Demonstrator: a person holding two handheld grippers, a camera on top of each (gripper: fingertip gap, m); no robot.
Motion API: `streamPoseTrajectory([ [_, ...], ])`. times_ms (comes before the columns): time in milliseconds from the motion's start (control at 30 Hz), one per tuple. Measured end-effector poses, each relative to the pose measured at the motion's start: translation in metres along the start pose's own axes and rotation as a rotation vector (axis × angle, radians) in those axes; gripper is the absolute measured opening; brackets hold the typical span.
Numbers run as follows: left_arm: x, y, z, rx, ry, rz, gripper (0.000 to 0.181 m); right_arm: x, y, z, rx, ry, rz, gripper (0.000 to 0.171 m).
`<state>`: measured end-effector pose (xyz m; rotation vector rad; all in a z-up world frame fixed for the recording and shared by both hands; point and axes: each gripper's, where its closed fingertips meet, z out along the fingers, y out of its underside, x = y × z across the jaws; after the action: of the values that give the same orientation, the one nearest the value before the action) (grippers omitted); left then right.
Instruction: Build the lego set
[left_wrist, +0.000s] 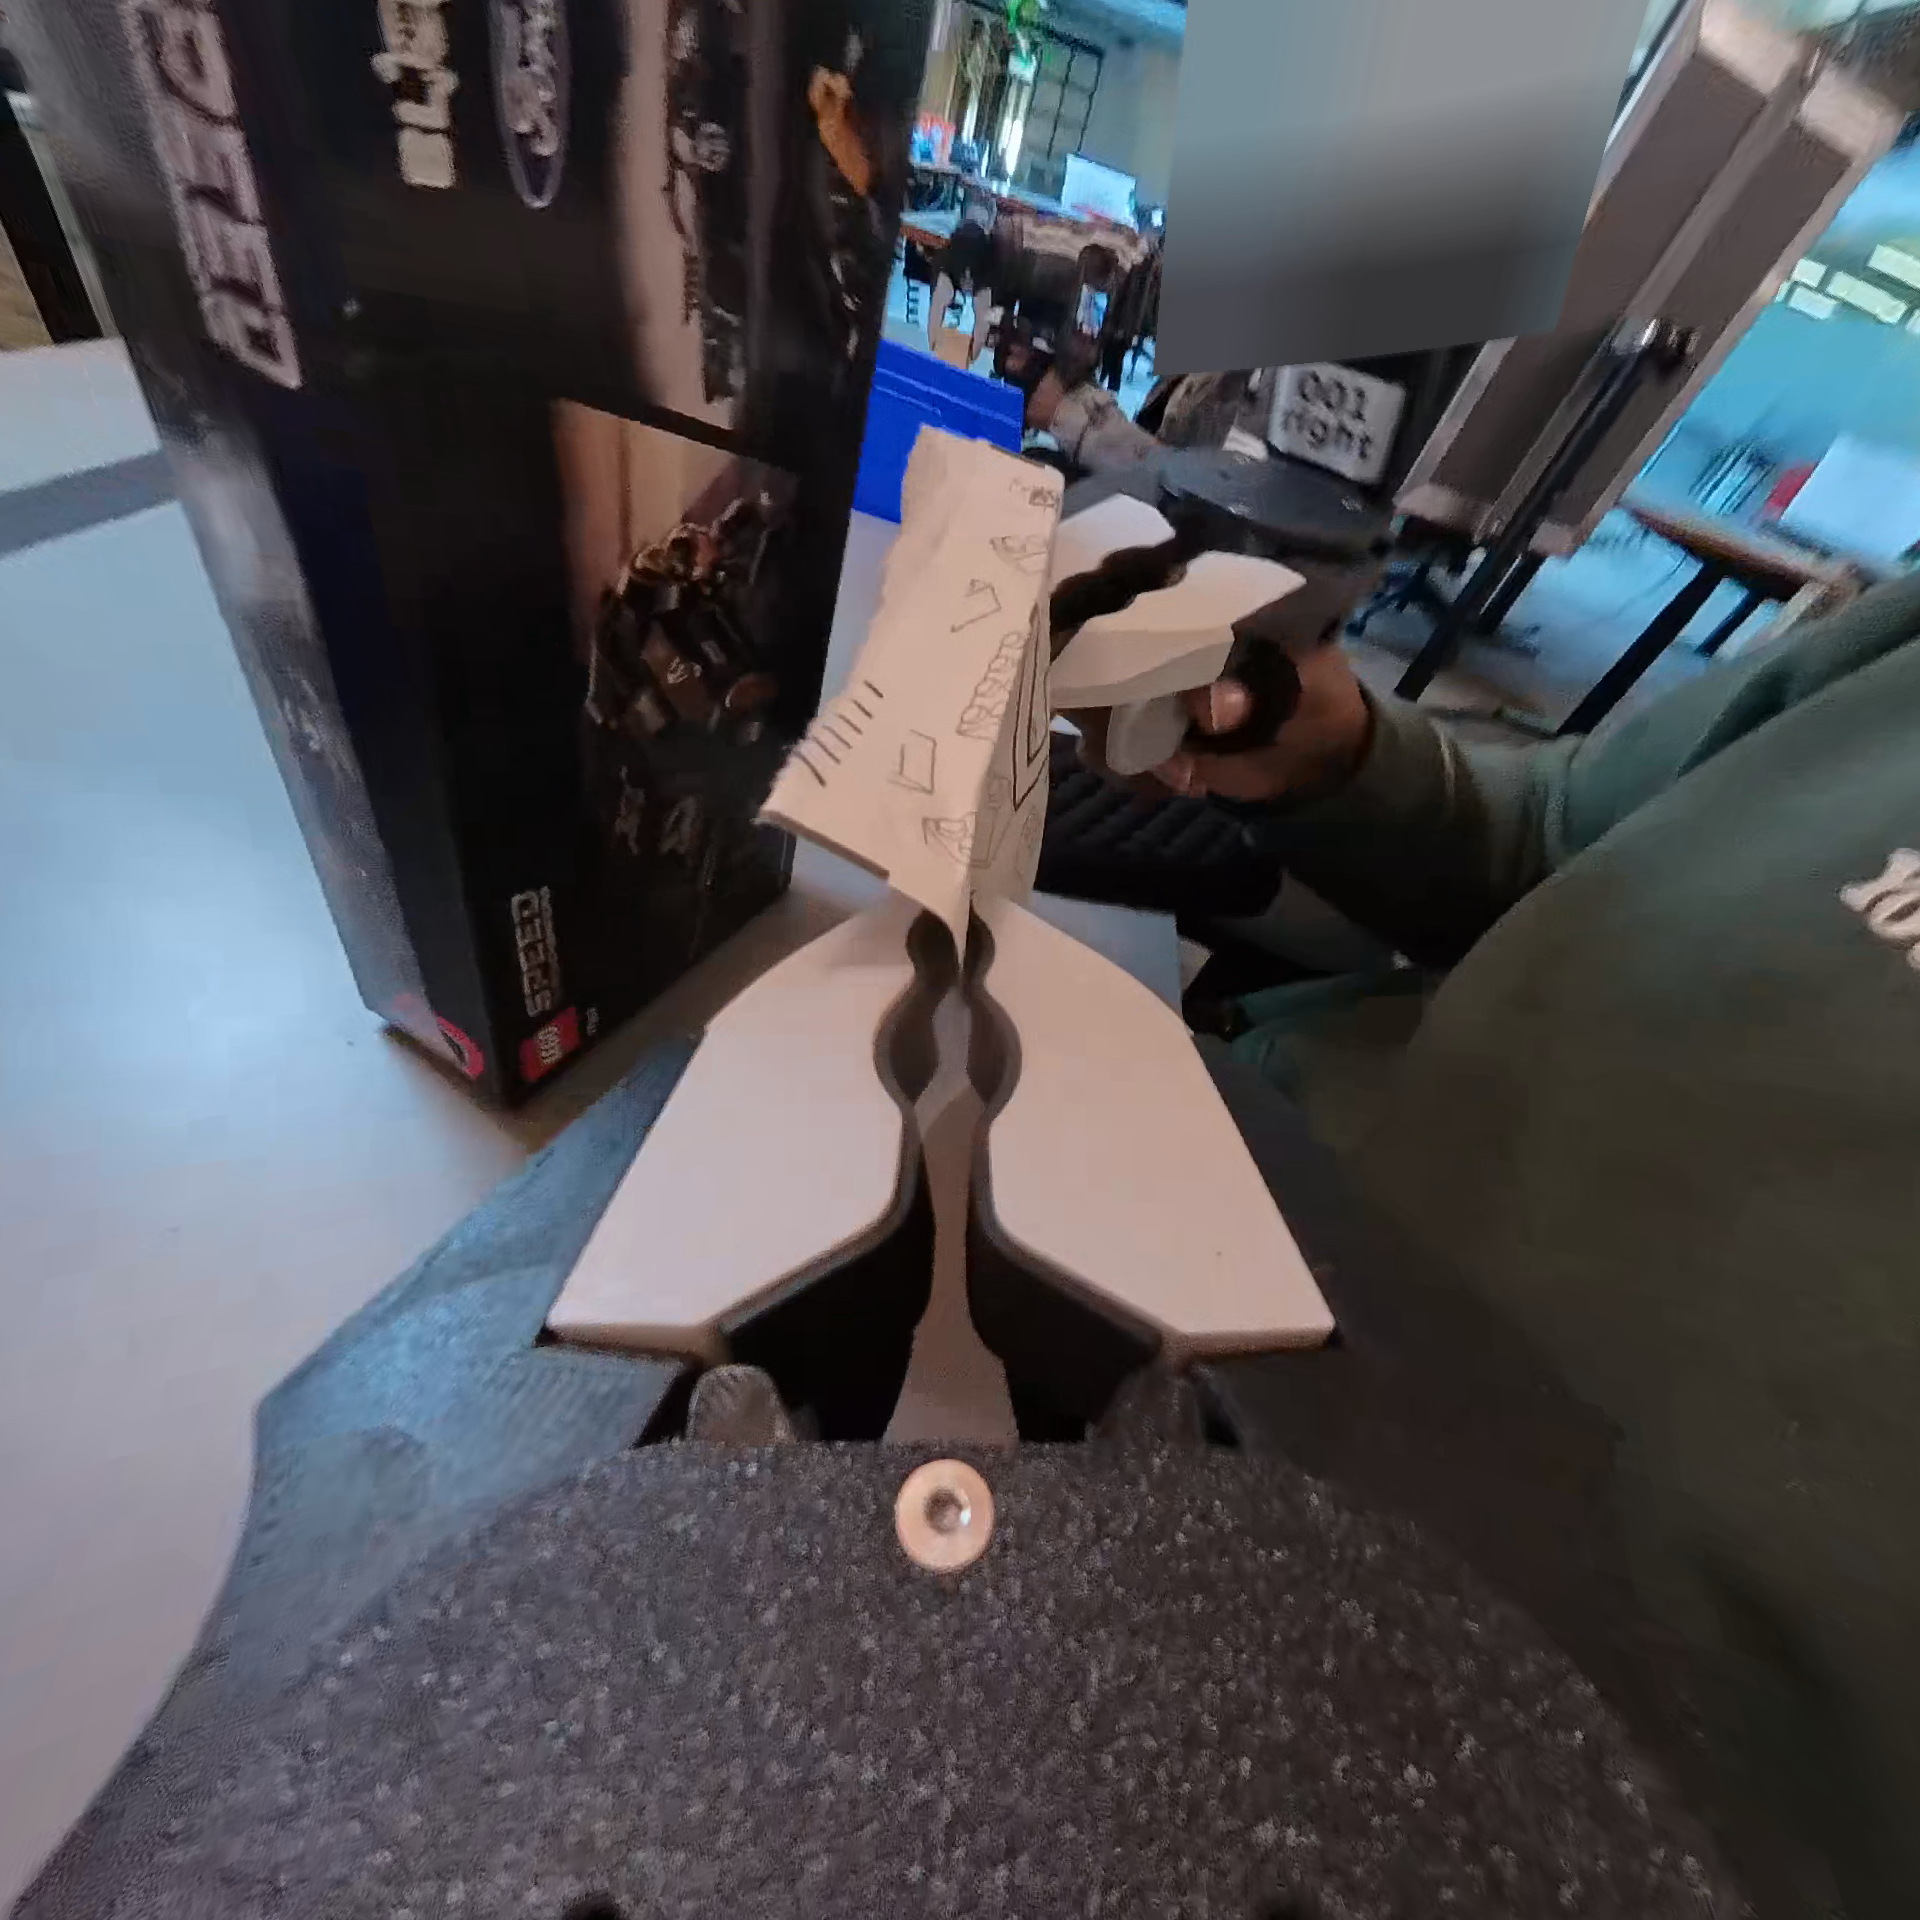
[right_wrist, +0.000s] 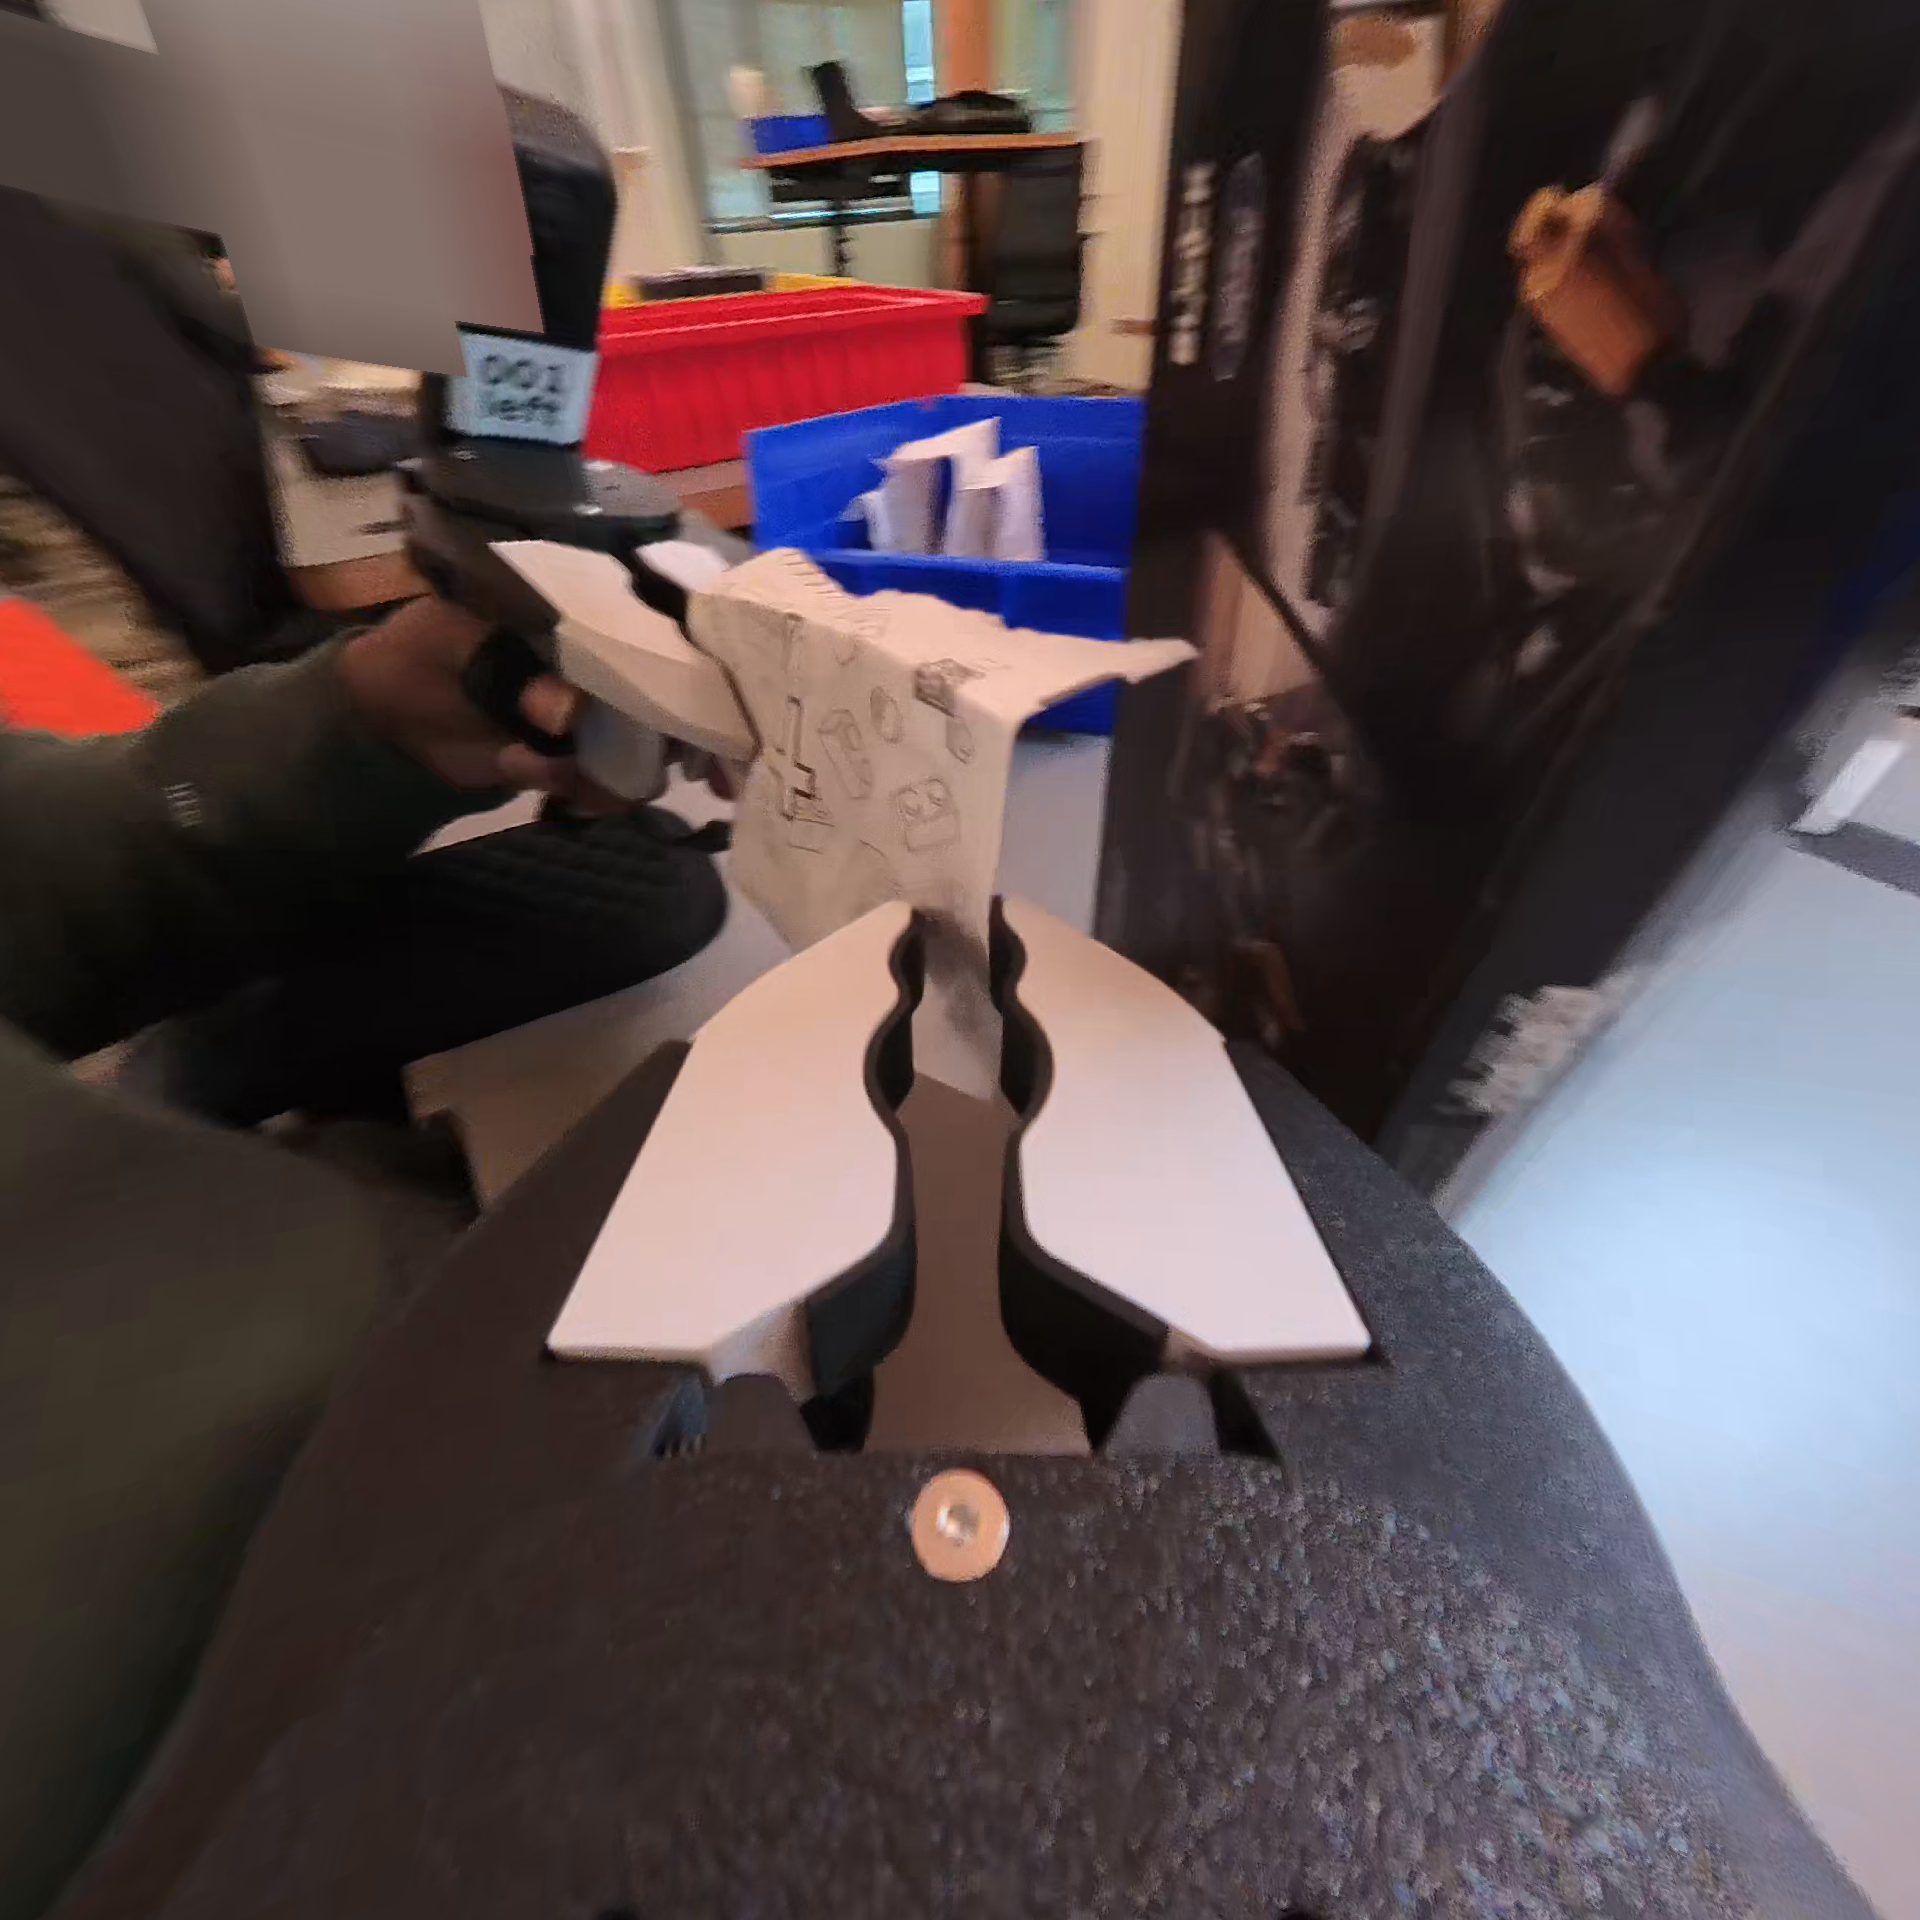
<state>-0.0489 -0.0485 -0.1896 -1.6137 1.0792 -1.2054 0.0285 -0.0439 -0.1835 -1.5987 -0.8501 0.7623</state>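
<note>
A white paper bag (left_wrist: 935, 665) printed with brick drawings hangs in the air between both grippers, and it also shows in the right wrist view (right_wrist: 883, 748). My left gripper (left_wrist: 951, 935) is shut on the bag's lower corner; the right wrist view shows it (right_wrist: 675, 592) pinching the bag's edge. My right gripper (right_wrist: 956, 925) is shut on the opposite part of the bag; the left wrist view shows it (left_wrist: 1070, 603) clamped on the bag's side. The tall black Lego box (left_wrist: 468, 520) stands upright on the white table (left_wrist: 156, 935), just beside the bag.
A blue bin (right_wrist: 1039, 582) with white paper bags in it stands behind the box, and a red bin (right_wrist: 779, 364) farther back. The person's green sleeve (left_wrist: 1558, 779) and hand are close on the right. The box (right_wrist: 1455, 623) stands near my right gripper. The grippers' ends are close to 9 centimeters from one another.
</note>
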Motion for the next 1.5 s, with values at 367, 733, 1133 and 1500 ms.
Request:
streamPoseTrajectory([
  [367, -0.009, -0.021, -0.007, 0.078, -0.022, -0.189, 0.001, -0.029, -0.002, 0.018, -0.066, 0.29, -0.057, 0.0],
  [733, -0.016, -0.029, 0.0, 0.058, -0.096, -0.191, 0.001, -0.031, 0.002, 0.027, -0.099, 0.306, -0.032, 0.0],
  [1133, 0.0, -0.026, 0.0, -0.011, -0.115, -0.083, 0.001, -0.034, -0.038, -0.007, 0.058, 0.28, -0.343, 0.0],
  [1500, 0.045, -0.032, 0.004, -0.158, 0.016, 0.177, 0.001, -0.025, -0.04, -0.025, -0.166, -0.119, -0.7, 0.052],
])
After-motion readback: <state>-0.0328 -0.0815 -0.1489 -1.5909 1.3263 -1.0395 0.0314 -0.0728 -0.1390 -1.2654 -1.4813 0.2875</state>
